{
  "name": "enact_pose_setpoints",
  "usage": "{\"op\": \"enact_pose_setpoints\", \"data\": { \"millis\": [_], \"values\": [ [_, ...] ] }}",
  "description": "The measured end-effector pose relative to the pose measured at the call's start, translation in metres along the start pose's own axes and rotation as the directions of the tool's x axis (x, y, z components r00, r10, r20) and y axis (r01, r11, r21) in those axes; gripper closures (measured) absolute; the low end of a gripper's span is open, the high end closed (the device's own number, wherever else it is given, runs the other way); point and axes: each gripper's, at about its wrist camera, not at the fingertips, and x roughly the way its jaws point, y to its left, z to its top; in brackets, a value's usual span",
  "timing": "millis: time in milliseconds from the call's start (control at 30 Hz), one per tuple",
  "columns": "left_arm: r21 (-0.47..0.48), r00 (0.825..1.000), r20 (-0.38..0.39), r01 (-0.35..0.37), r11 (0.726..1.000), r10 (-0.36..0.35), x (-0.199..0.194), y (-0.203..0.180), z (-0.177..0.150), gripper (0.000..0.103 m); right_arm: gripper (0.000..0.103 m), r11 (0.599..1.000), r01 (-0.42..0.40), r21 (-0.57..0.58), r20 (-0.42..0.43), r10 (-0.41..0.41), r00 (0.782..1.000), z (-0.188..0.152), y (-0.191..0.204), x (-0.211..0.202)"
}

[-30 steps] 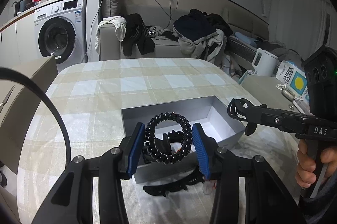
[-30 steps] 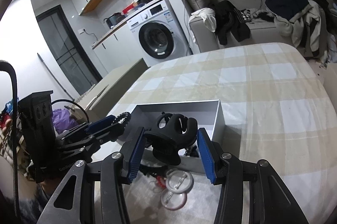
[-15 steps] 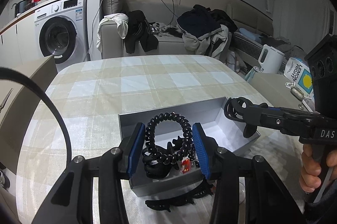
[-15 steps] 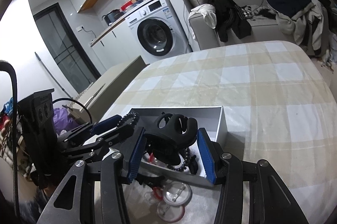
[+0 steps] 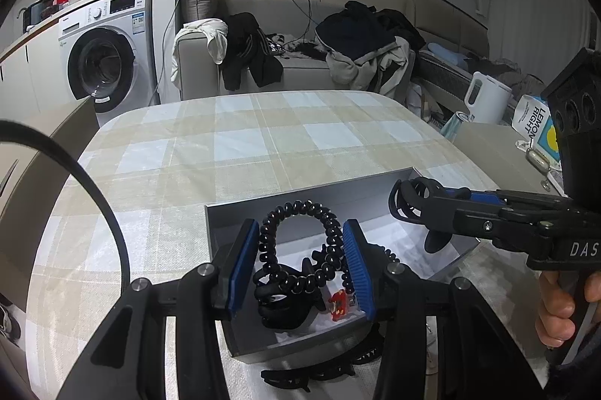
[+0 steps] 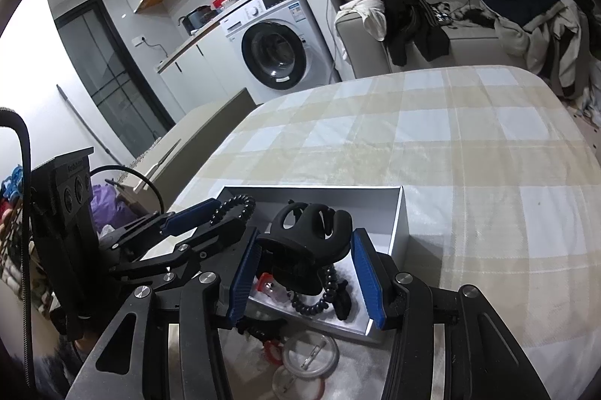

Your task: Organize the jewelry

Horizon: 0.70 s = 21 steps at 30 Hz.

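A grey open box (image 5: 285, 212) (image 6: 398, 231) stands on the checked tablecloth. My left gripper (image 5: 300, 261) is shut on a black spiral hair tie (image 5: 300, 208) and holds it over the box's near end. My right gripper (image 6: 306, 261) is shut on a black claw hair clip (image 6: 308, 231) and holds it over the box; it also shows in the left wrist view (image 5: 413, 201). Inside the box lie another black clip (image 5: 285, 306), a small red piece (image 5: 338, 302) and a black spiral tie (image 6: 319, 302).
In front of the box lie a black claw clip (image 5: 311, 373) and two round pin badges (image 6: 308, 355). The checked table (image 6: 450, 137) stretches beyond the box. A washing machine (image 5: 105, 54) and a sofa with clothes (image 5: 338, 54) stand behind it.
Both grippers have moved forward and lower over the box with their items still held. The box's inside now shows more fully.
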Motion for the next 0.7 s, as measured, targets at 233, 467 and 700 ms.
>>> {"op": "enact_pose_setpoints", "data": {
  "millis": [233, 467, 700],
  "values": [
    [0.01, 1.0, -0.008, -0.003, 1.0, 0.004, 0.004, -0.002, -0.001, 0.063, 0.055, 1.0, 0.004, -0.002, -0.01, -0.004, 1.0, 0.001, -0.002, 0.004],
    [0.013, 1.0, -0.02, -0.005, 1.0, 0.005, 0.008, -0.002, -0.003, 0.063, 0.055, 1.0, 0.009, -0.018, -0.023, -0.01, 1.0, 0.001, 0.001, 0.009],
    [0.014, 0.999, -0.033, -0.009, 1.0, 0.01, 0.01, -0.002, -0.005, 0.063, 0.055, 0.999, 0.021, -0.032, -0.039, -0.022, 0.999, 0.0, 0.004, 0.016]
  ]
}}
